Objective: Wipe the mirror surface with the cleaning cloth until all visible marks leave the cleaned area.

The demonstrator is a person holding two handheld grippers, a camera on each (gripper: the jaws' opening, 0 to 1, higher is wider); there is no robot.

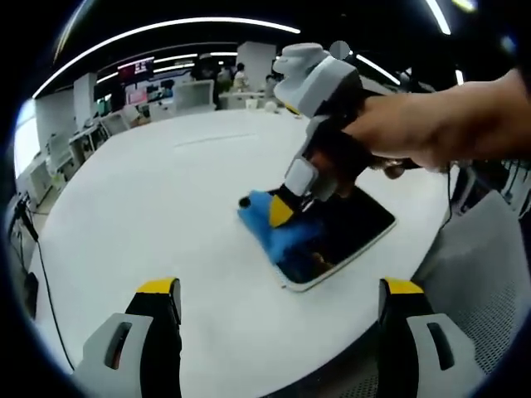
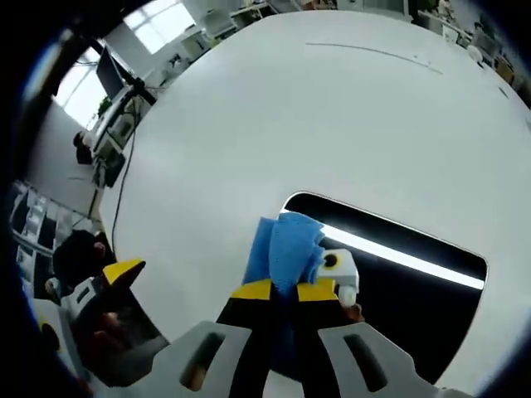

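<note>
Right gripper view: right tongs (image 2: 284, 290) pinch blue cloth (image 2: 286, 249) on mirror (image 2: 415, 290), white table (image 2: 290, 108); left tongs (image 1: 278, 290) open.

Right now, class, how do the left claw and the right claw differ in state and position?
The left claw is open and holds nothing; the right claw is shut on the blue cloth. The left claw hovers over the white table; the right claw presses the cloth at the mirror edge. Both have yellow tips.
</note>
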